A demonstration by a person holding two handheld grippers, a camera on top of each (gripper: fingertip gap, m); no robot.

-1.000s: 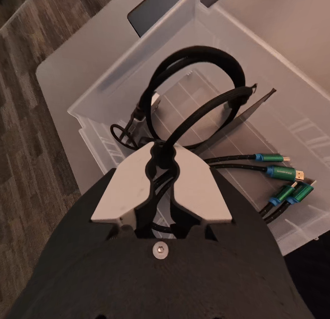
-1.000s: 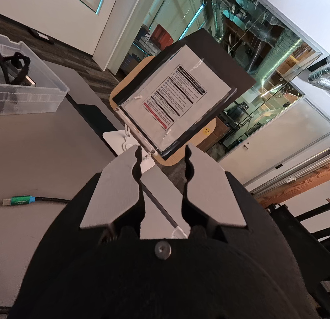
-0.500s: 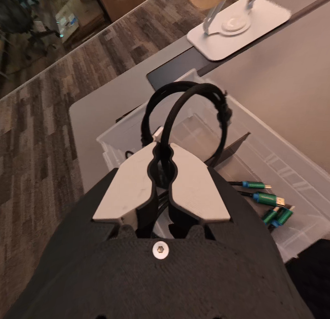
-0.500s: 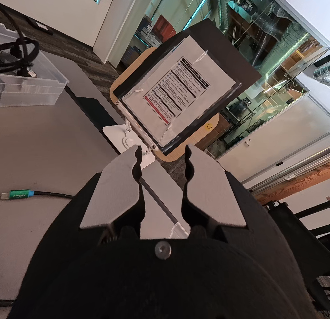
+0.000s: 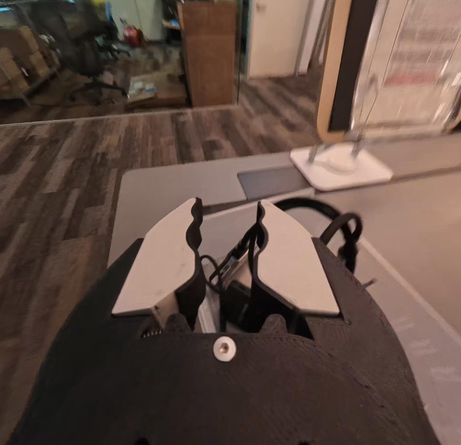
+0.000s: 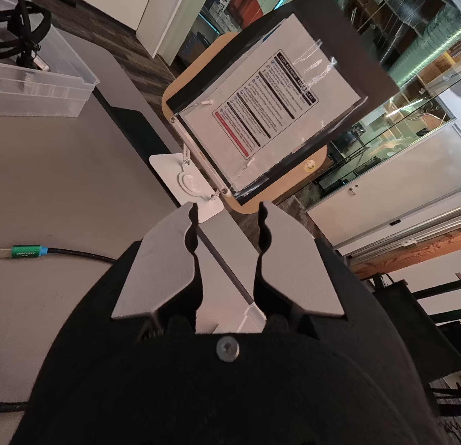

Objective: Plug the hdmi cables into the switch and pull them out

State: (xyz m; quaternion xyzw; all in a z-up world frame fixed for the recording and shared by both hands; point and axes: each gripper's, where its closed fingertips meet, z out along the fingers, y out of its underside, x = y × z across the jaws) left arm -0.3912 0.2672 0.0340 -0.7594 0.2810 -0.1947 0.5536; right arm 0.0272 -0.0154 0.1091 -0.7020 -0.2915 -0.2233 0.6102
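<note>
My left gripper (image 5: 228, 203) is open above the clear plastic bin (image 5: 404, 300). The coiled black braided cable (image 5: 348, 236) sits in the bin just right of my right finger, free of the jaws. A small silver-and-black device (image 5: 235, 274) with thin black leads lies in the bin, seen low between my fingers. My right gripper (image 6: 227, 206) is open and empty over the grey table (image 6: 74, 171). A green HDMI plug (image 6: 26, 252) on a black cable lies on the table to its left. The bin (image 6: 47, 96) with the black coil (image 6: 23, 26) also shows in the right wrist view, far left.
A framed sign (image 6: 264, 123) on a white base (image 6: 189, 181) stands at the table's far edge; the base also shows in the left wrist view (image 5: 341, 168). A dark cutout (image 5: 269, 181) lies in the table beyond the bin. Wood-pattern floor lies past the table edge.
My left gripper has opened and let go of the black braided cable, which now rests in the bin; its view has tilted up toward the room. My right gripper stays open, nearly still.
</note>
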